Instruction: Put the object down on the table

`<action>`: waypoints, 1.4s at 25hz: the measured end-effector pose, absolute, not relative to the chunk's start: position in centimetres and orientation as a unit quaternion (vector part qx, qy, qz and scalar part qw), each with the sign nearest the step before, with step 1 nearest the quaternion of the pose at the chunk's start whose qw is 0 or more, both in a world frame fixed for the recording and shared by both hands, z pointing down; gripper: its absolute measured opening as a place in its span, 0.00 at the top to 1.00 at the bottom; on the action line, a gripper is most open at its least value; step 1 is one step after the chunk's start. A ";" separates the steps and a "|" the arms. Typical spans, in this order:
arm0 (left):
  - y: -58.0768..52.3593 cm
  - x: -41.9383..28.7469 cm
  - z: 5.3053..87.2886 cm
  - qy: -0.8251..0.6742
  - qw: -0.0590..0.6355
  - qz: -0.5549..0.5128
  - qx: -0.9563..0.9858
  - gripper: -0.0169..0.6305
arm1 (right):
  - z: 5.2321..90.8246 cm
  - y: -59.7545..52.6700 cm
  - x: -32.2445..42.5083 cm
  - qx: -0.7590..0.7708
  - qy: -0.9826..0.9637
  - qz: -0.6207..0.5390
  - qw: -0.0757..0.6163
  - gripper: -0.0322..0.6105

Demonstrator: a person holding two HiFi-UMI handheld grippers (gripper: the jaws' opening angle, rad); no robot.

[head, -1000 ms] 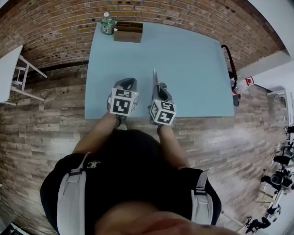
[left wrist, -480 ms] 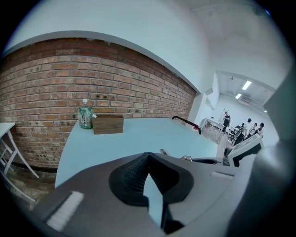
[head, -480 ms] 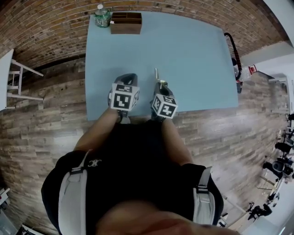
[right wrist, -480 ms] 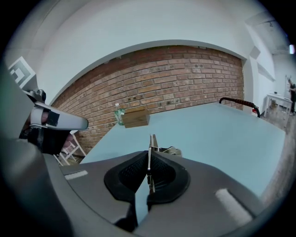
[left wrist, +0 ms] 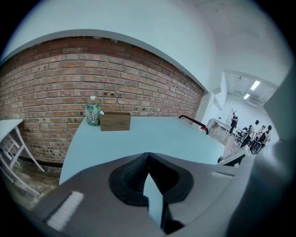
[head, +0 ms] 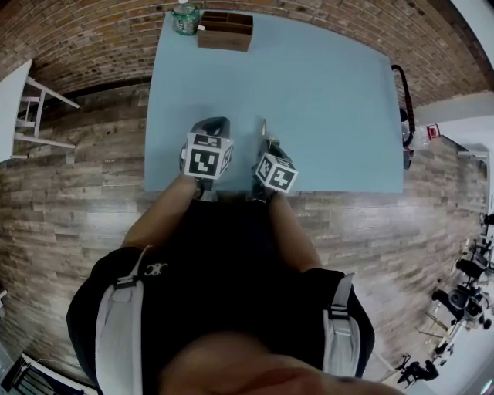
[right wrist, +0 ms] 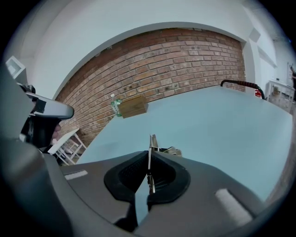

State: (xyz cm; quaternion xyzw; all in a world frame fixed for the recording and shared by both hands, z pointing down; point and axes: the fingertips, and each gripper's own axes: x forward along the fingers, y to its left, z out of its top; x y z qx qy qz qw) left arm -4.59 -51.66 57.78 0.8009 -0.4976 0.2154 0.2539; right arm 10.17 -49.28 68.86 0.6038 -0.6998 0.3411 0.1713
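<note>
A thin flat metal piece (head: 262, 128) sticks forward out of my right gripper (head: 266, 143), above the near edge of the light-blue table (head: 324, 92). In the right gripper view the metal piece (right wrist: 152, 140) stands on edge, and the right gripper (right wrist: 149, 152) is shut on it. My left gripper (head: 215, 124) hovers just left of it, also over the table's near edge. In the left gripper view the left gripper (left wrist: 147, 156) has its tips touching with nothing between them.
A wooden box (head: 225, 31) and a green-labelled bottle (head: 184, 18) stand at the table's far left corner by the brick wall. A black and red looped item (head: 401, 85) hangs at the table's right edge. A white stand (head: 23, 116) is off to the left.
The view has shifted a little, so the table sits slightly differently in frame. Both grippers stay side by side at the table's near edge, the right one still holding the metal piece.
</note>
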 end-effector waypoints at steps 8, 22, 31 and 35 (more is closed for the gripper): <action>-51.4 -3.9 58.4 -0.498 0.254 0.226 0.798 0.98 | 71.7 -49.5 11.1 0.602 -0.678 0.386 0.168 0.91; -52.1 -2.8 58.0 -0.488 0.236 0.242 0.805 0.98 | 73.6 -49.7 12.8 0.617 -0.661 0.338 0.262 0.72; -52.6 -2.2 58.1 -0.480 0.237 0.239 0.810 0.98 | 71.9 -50.0 13.9 0.649 -0.647 0.288 0.278 0.54; -52.4 -1.4 57.7 -0.477 0.228 0.237 0.815 0.98 | 69.6 -50.1 15.3 0.678 -0.643 0.259 0.244 0.77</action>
